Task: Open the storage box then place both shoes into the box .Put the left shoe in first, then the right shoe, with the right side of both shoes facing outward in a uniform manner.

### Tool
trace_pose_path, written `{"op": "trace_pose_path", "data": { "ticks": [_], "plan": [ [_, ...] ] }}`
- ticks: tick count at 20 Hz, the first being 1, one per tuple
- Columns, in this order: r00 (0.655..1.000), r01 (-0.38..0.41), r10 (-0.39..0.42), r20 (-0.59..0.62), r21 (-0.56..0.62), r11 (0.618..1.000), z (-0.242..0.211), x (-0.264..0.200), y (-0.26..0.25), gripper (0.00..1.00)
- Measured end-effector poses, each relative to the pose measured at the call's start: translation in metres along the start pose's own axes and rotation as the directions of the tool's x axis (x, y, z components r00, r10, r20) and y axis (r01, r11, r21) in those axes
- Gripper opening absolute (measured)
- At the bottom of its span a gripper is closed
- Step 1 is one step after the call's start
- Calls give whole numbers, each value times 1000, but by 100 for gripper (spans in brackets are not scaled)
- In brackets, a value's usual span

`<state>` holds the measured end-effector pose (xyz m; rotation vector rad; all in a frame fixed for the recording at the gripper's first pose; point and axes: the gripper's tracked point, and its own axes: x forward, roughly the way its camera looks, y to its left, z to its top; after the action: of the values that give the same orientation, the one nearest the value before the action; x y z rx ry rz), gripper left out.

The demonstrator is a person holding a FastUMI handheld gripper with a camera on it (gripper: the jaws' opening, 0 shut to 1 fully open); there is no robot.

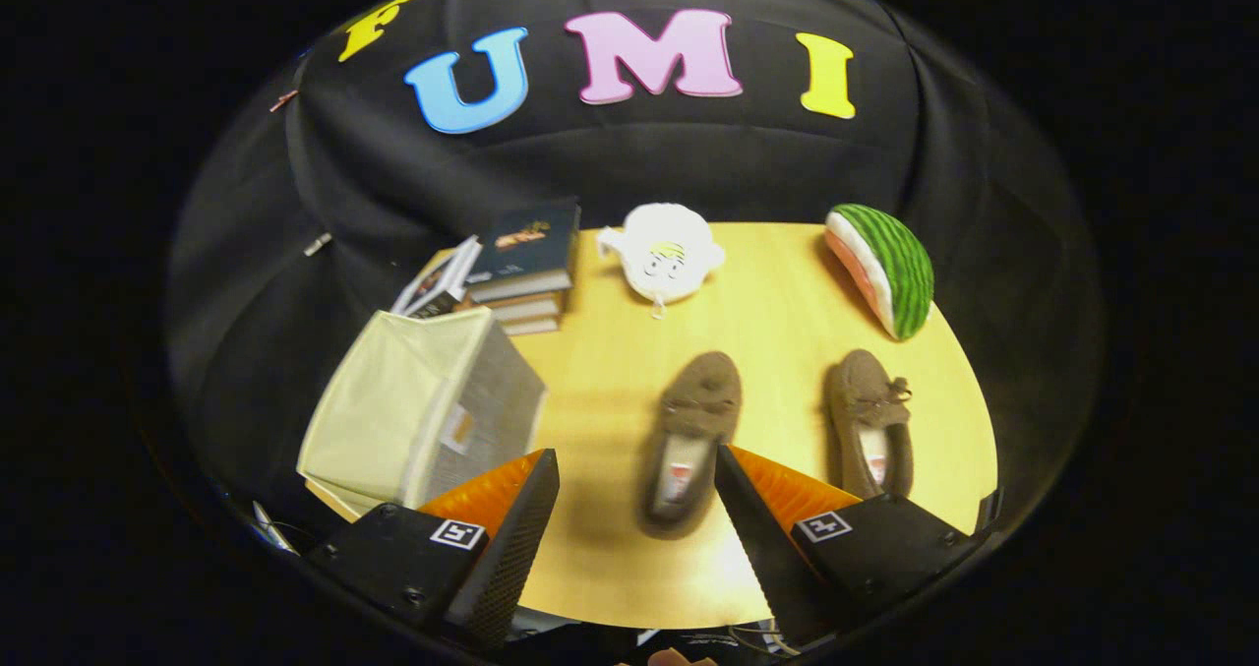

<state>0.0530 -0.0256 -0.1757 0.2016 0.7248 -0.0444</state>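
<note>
The tongs [637, 469] hang spread and empty above the surface [777, 302], the left shoe [689, 440] just ahead between the fingers. The storage box [423, 410] stands left, seemingly open; grasping that shoe looks next.

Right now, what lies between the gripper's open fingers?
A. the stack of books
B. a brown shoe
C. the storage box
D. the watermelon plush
B: the gripper is open and a brown shoe lies between its fingers on the table; the storage box is off to one side.
</note>
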Motion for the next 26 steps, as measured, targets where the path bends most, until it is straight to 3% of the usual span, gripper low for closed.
{"op": "trace_pose_path", "data": {
  "ticks": [3,15,17,19,20,26],
  "plan": [
    [995,35,-37,-93,-23,999,-37,23,-37,98],
    [976,8,11,-218,83,997,-41,137,-64,97],
    [967,-4,27,-252,90,996,-39,143,-56,82],
    [961,-13,35,-276,80,997,-44,144,-52,44],
    [959,-11,34,-282,82,997,-43,143,-52,31],
    [947,-56,93,-309,127,990,-44,140,-50,5]
  ]
}}
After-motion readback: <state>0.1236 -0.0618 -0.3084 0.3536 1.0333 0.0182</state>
